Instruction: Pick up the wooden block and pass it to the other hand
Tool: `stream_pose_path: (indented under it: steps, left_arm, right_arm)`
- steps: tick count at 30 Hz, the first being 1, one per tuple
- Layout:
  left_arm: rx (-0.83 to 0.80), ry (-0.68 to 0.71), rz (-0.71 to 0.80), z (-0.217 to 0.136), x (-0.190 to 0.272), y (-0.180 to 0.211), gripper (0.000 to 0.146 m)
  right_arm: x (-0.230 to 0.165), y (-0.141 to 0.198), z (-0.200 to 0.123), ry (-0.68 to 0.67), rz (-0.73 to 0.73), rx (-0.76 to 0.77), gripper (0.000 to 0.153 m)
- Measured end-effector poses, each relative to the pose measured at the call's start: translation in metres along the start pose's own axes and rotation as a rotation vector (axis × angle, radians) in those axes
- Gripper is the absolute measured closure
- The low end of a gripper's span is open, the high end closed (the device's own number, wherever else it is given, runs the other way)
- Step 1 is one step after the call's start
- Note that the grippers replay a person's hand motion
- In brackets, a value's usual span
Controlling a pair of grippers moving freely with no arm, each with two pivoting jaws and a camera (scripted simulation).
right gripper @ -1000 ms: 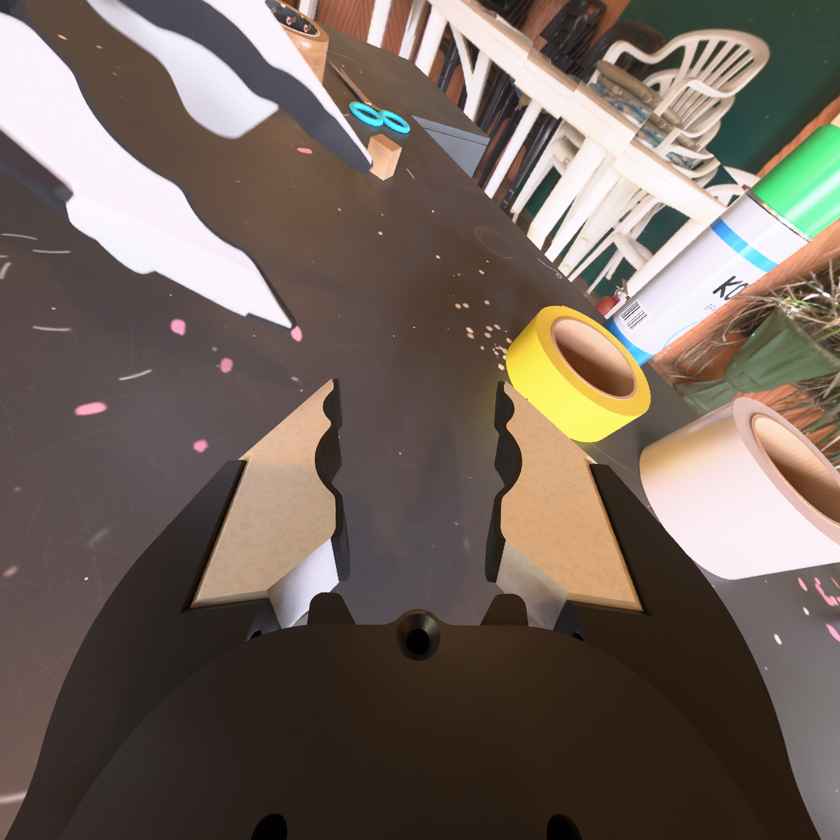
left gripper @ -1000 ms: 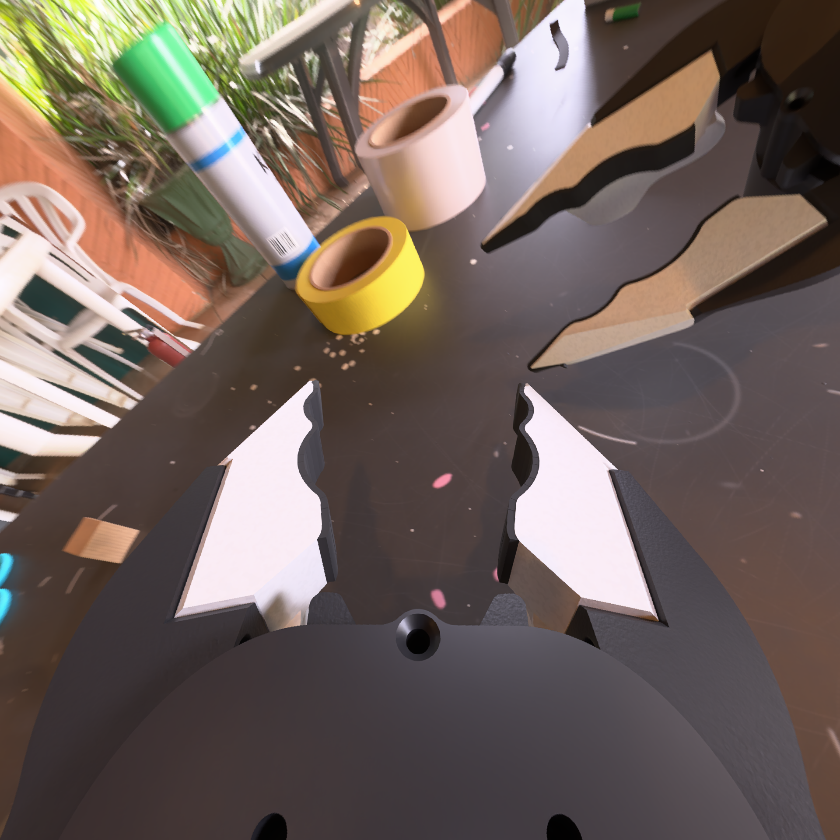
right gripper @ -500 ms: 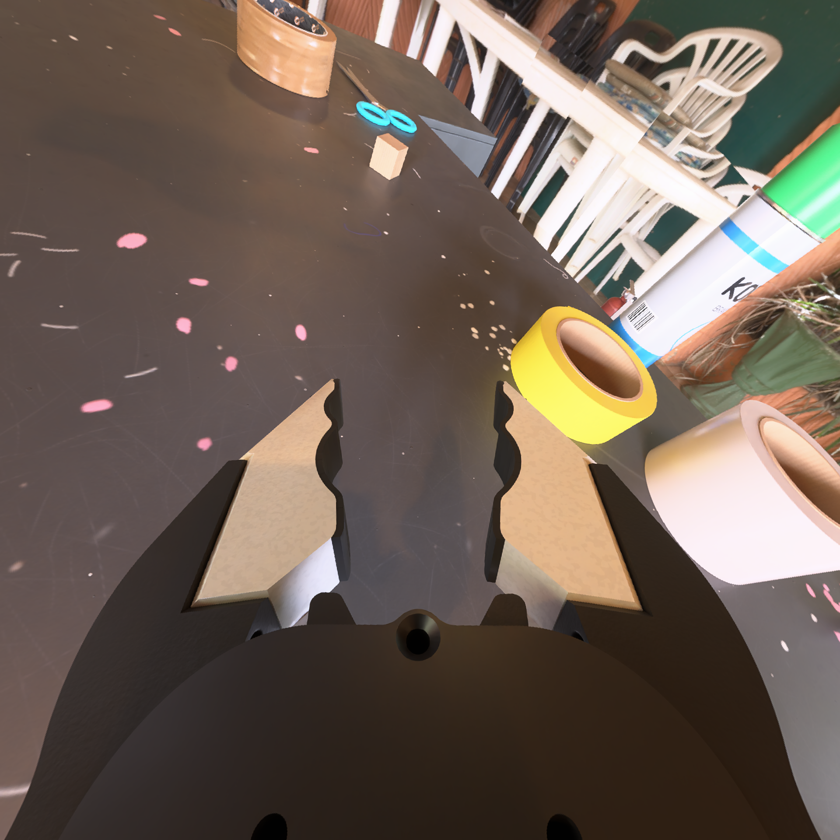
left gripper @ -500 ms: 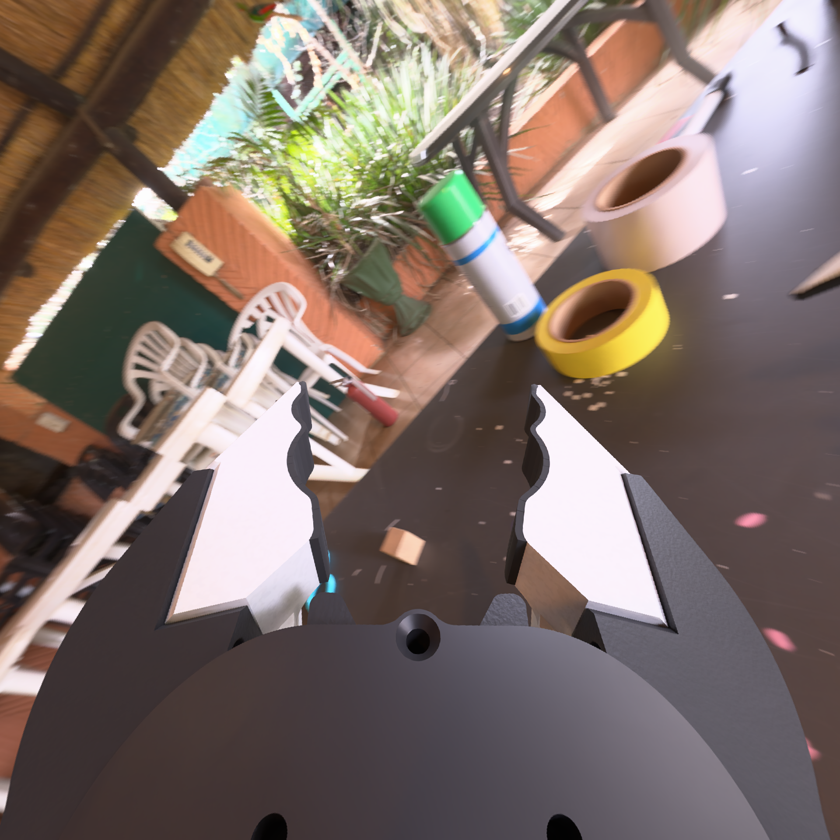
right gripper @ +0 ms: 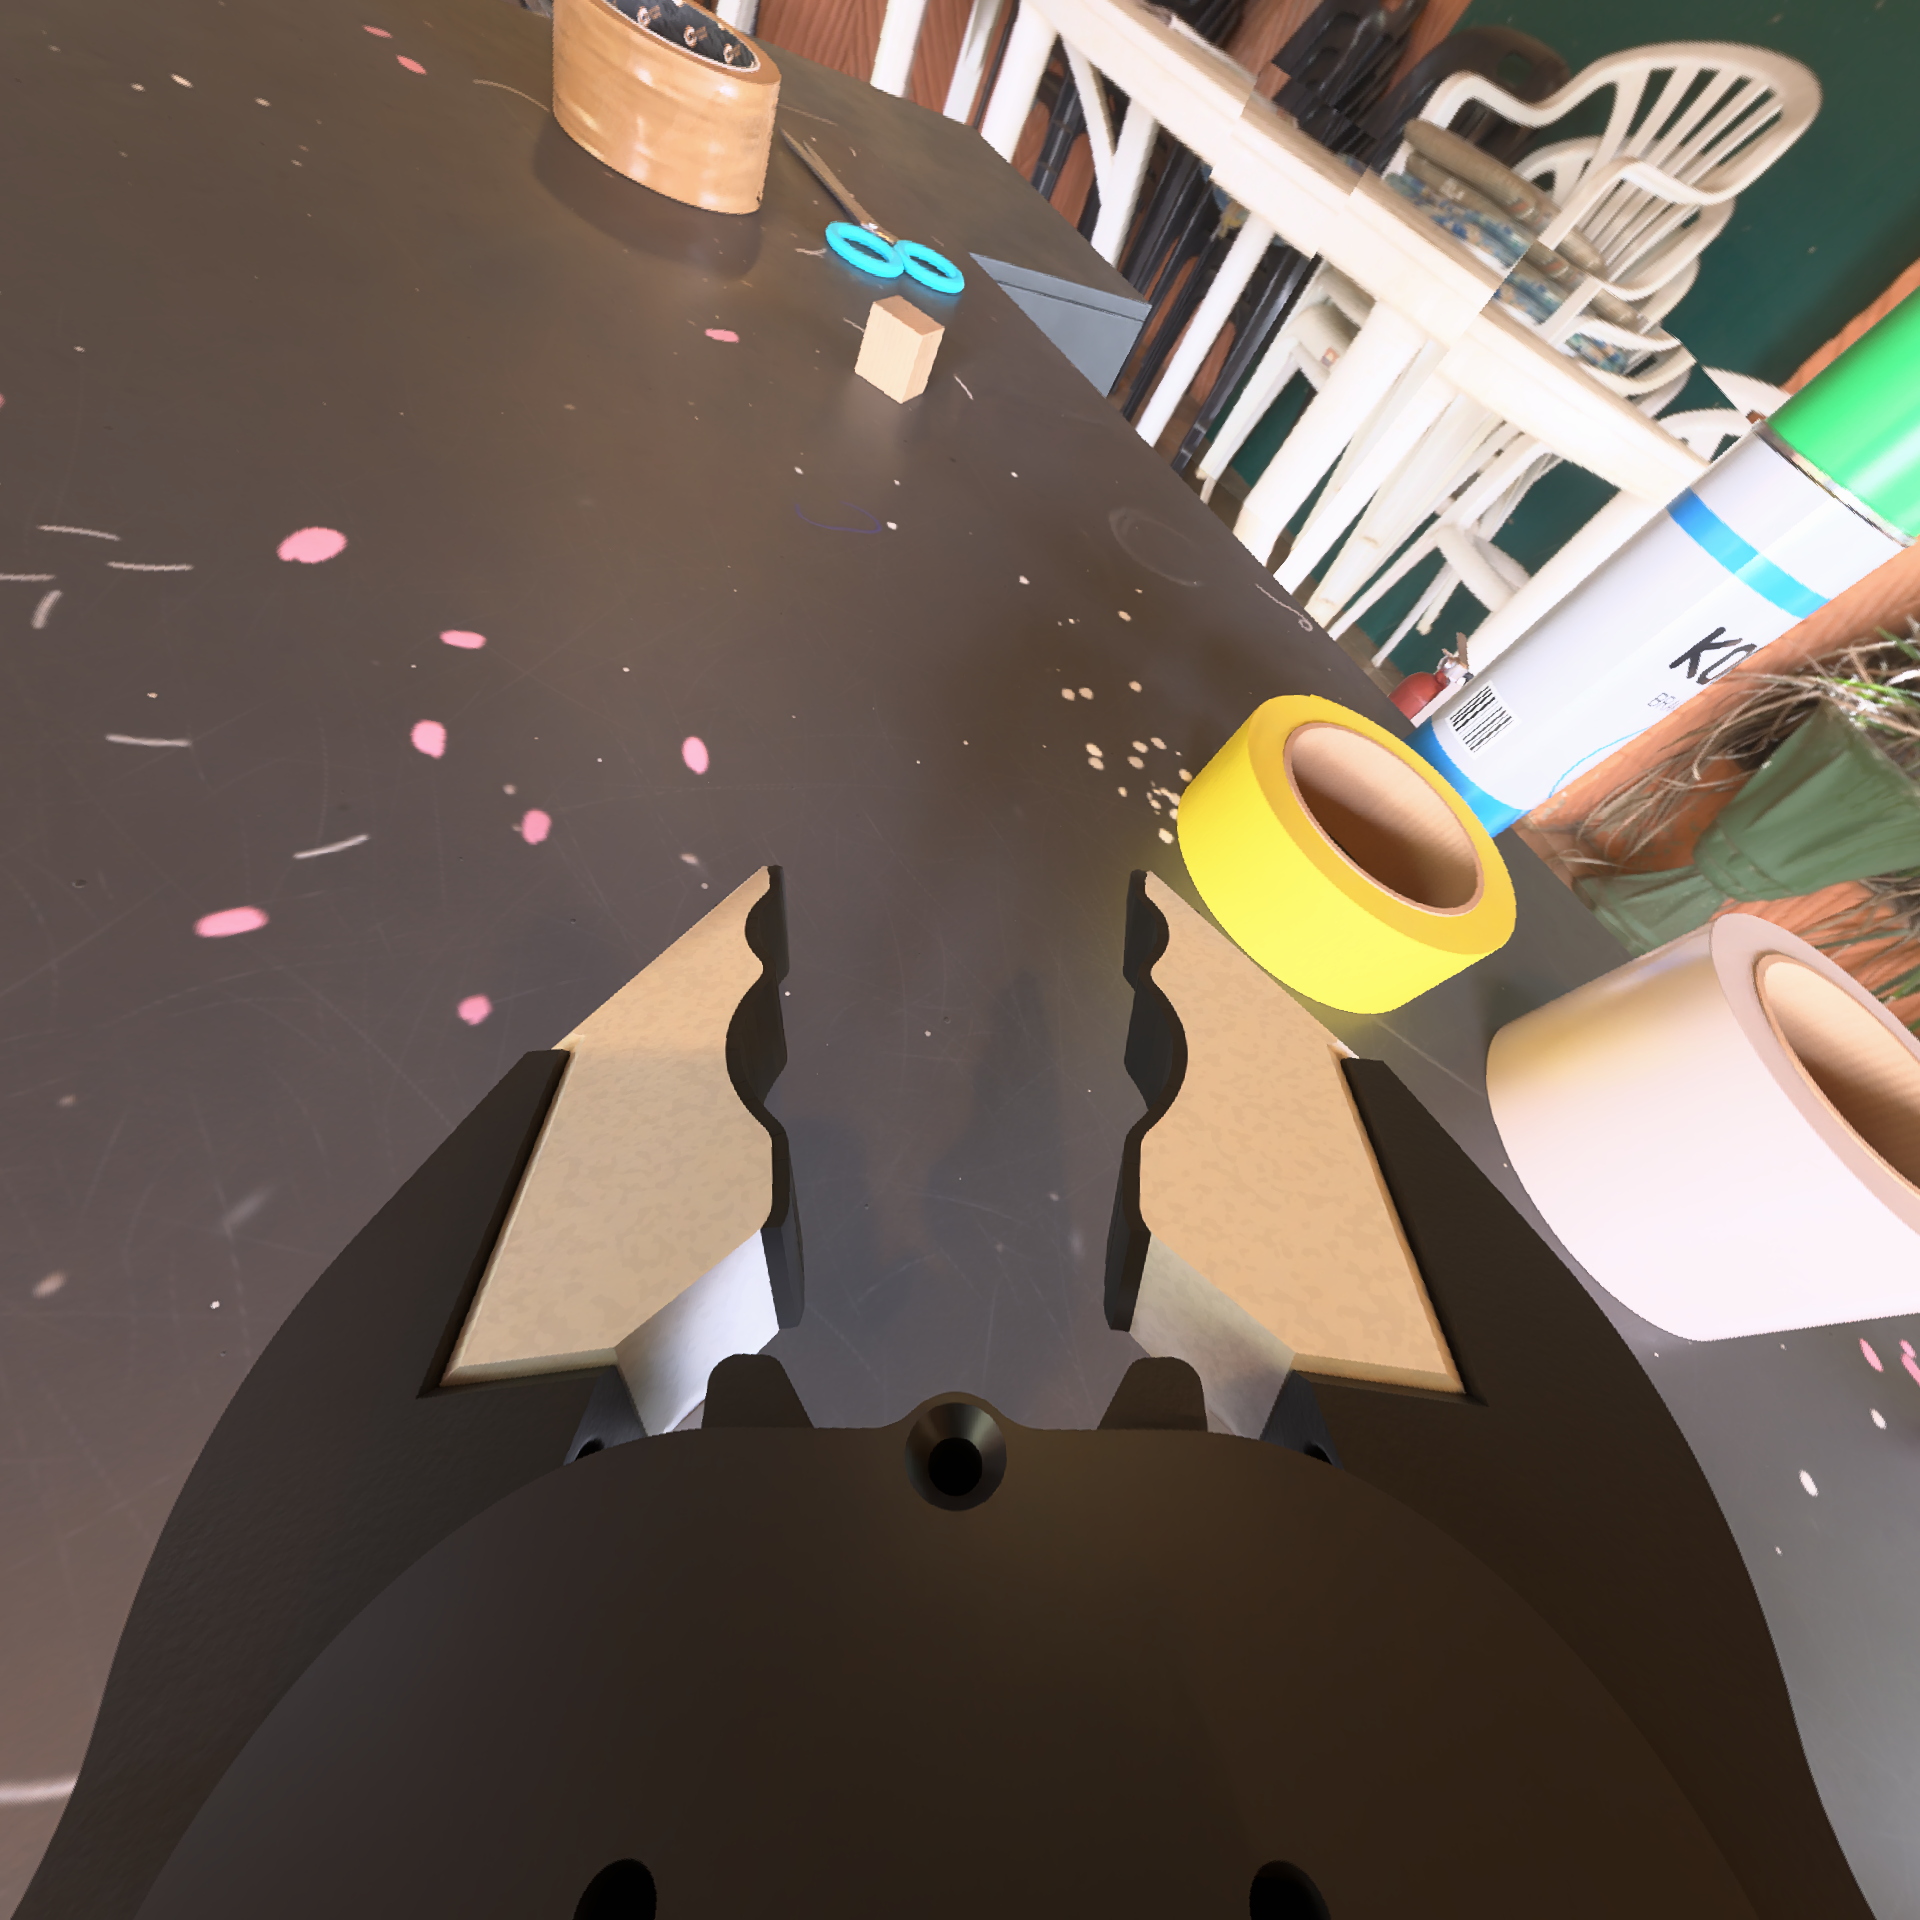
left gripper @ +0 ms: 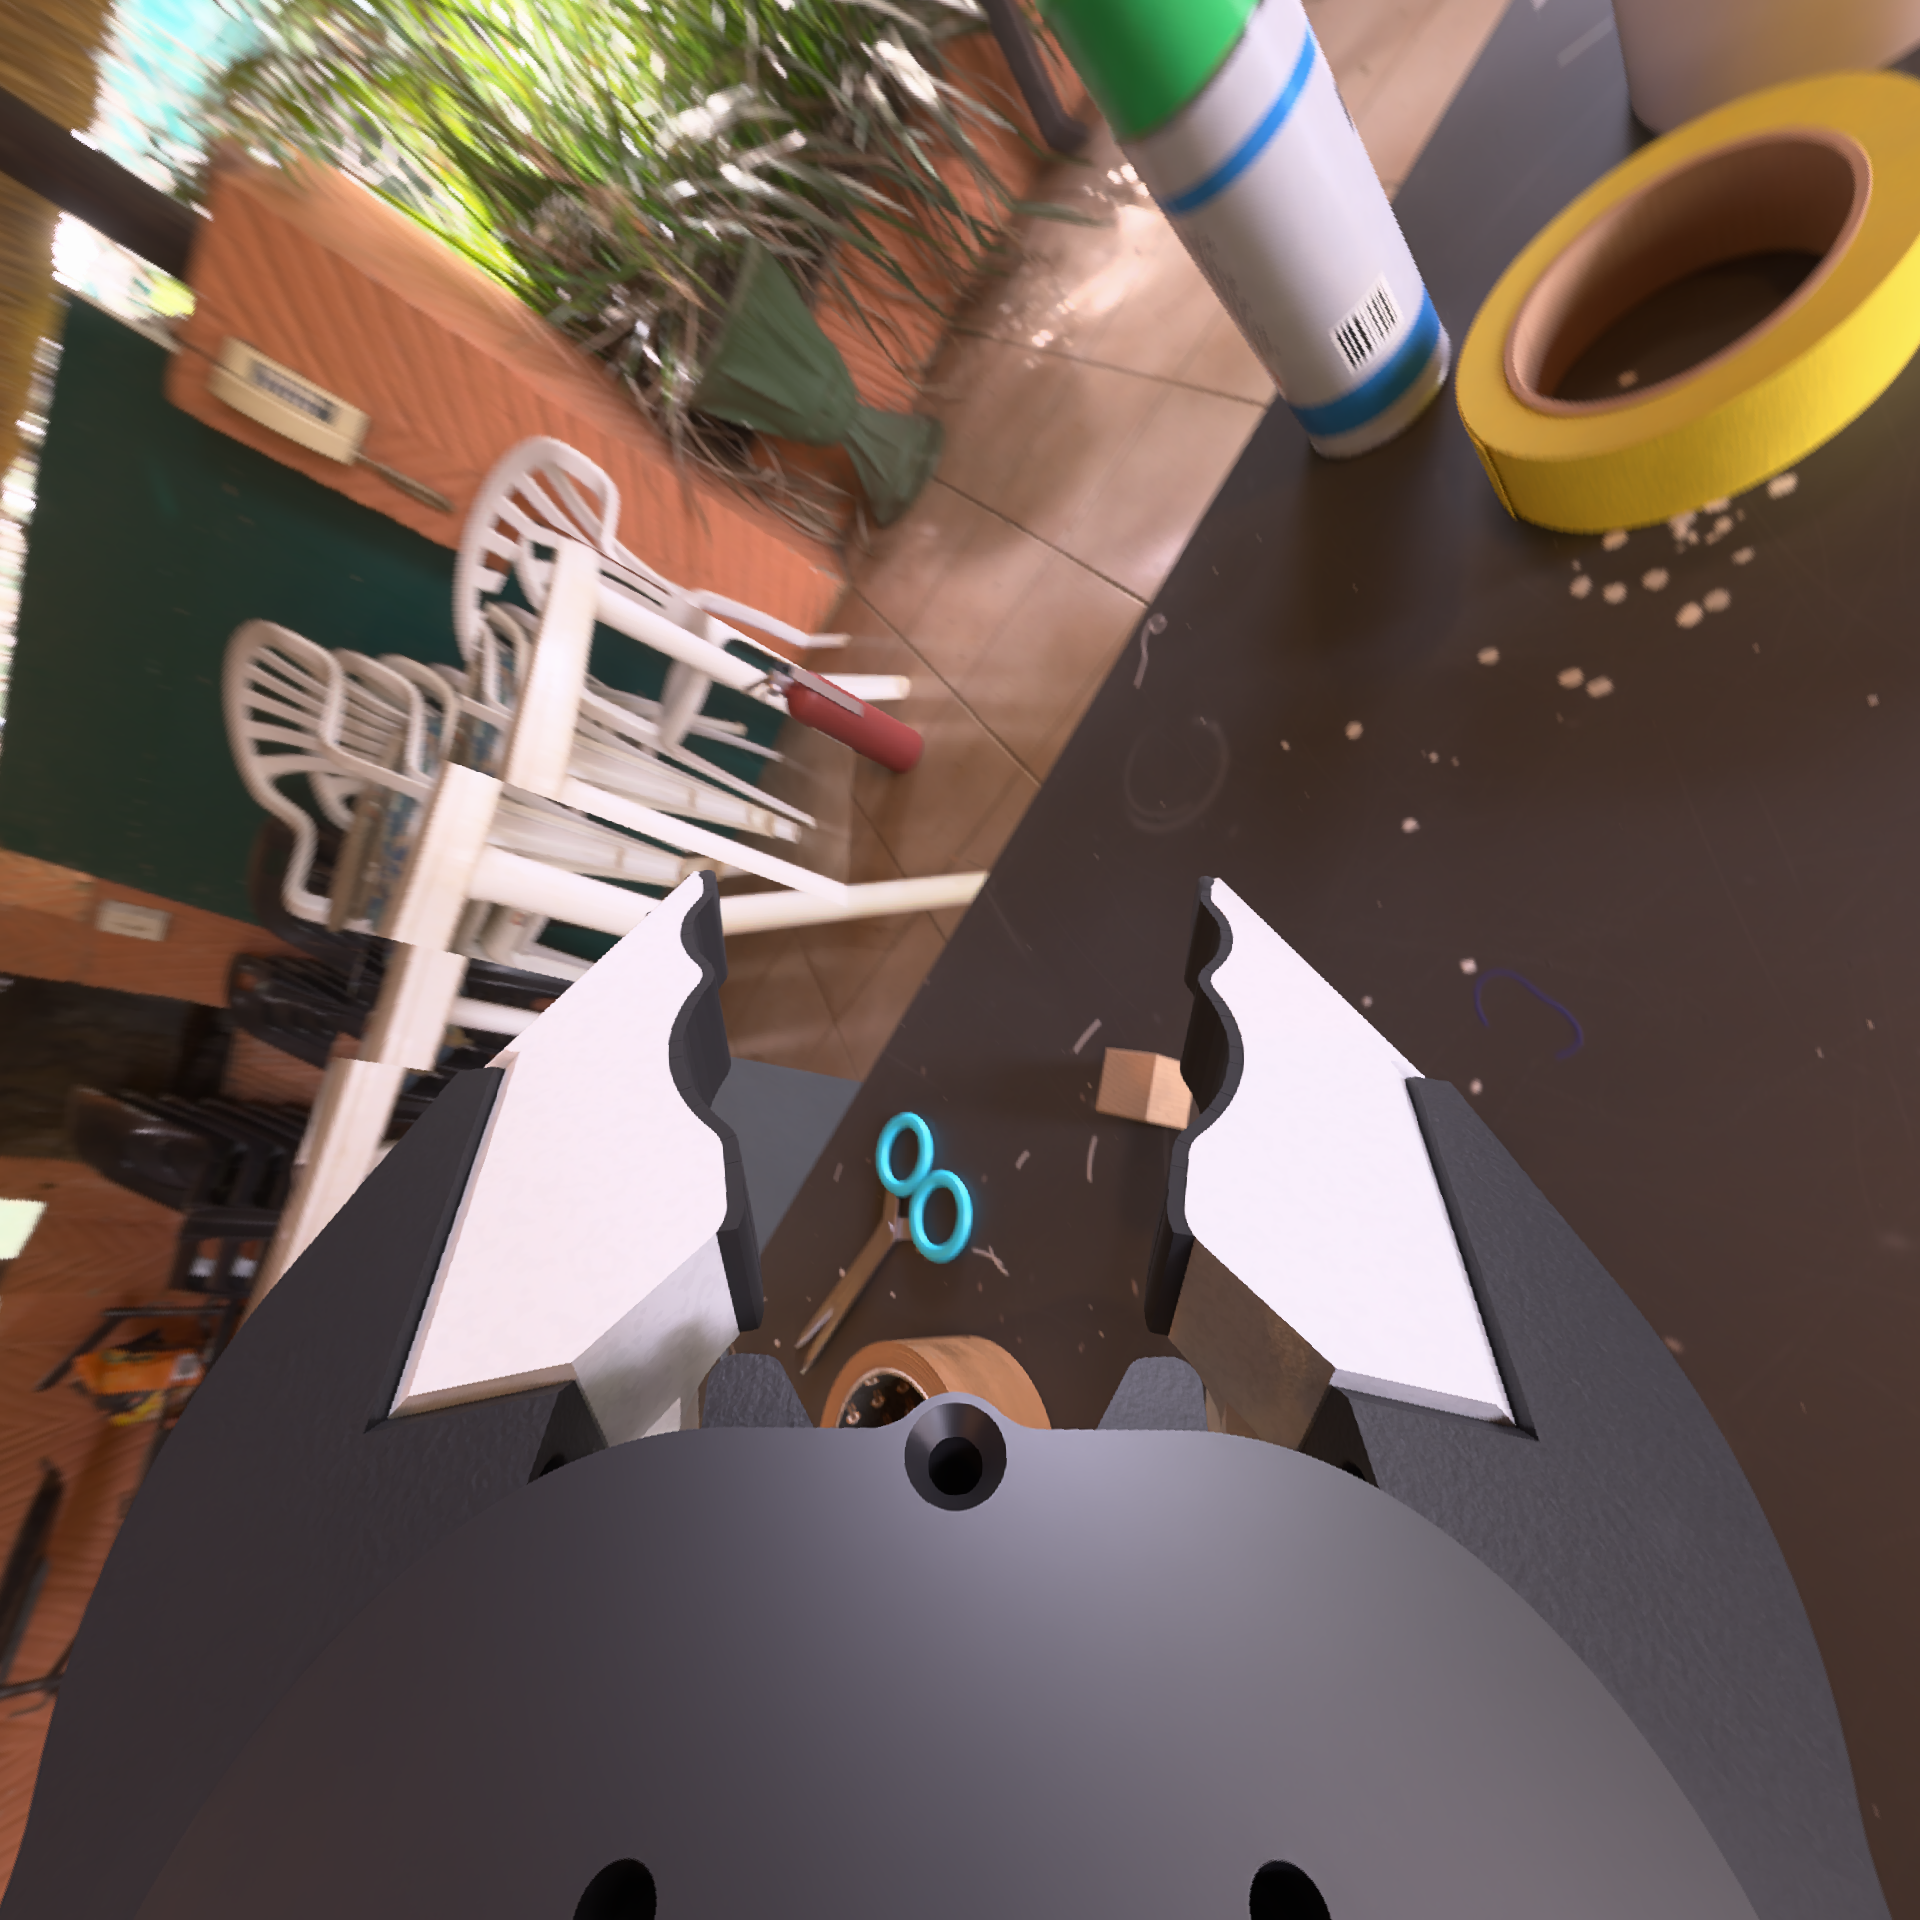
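The small wooden block [left gripper: 1141, 1087] lies on the dark table, in the left wrist view just inside my right fingertip, partly hidden behind it. My left gripper [left gripper: 954, 896] has white pads, is open and empty, and hangs above the block. In the right wrist view the block [right gripper: 898, 347] stands far ahead near the table's edge. My right gripper [right gripper: 954, 883] has tan pads, is open and empty, low over the table, well short of the block. The left gripper does not show in the right wrist view.
Blue-handled scissors [left gripper: 906, 1205] and a brown tape roll [left gripper: 935, 1380] lie near the block; they also show in the right wrist view [right gripper: 891, 256], [right gripper: 665, 104]. A yellow tape roll [right gripper: 1340, 852], a white roll [right gripper: 1704, 1143] and a green-capped tube [left gripper: 1288, 218] stand along the table's edge [left gripper: 1049, 821].
My left gripper has swung round toward the table's edge and moved over the block, which now sits between its fingers. It has left the right wrist view. My right gripper has hardly moved.
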State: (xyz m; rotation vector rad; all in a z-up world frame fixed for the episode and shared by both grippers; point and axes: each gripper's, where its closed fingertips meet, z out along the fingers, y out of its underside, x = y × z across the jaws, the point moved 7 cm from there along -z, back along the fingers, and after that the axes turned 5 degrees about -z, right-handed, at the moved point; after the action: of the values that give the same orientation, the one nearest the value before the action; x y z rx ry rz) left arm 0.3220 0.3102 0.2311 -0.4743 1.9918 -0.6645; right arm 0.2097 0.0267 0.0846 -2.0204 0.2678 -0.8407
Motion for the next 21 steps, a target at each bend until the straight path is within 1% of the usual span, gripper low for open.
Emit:
stream_pose_path:
  steps: [4,7,14,17,21]
  left_arm:
    - [-0.06,0.071,0.011,0.012,-0.001,0.017,0.067]
    - [-0.13,0.107,0.025,0.023,-0.001,0.029,0.07]
    - [-0.325,0.269,0.079,0.054,0.01,0.052,0.076]
    - [-0.387,0.311,0.106,0.066,0.013,0.06,0.078]
    - [-0.484,0.397,0.107,0.08,0.017,0.073,0.08]
  right_arm:
    - [-0.001,0.0,0.0,-0.002,-0.005,-0.004,0.087]
    - [-0.001,0.0,0.0,-0.003,-0.005,-0.003,0.086]
    - [-0.001,0.0,0.0,-0.007,-0.011,-0.006,0.086]
    - [-0.001,0.0,0.0,-0.008,-0.011,-0.006,0.086]
    - [-0.001,0.0,0.0,-0.011,-0.011,-0.008,0.086]
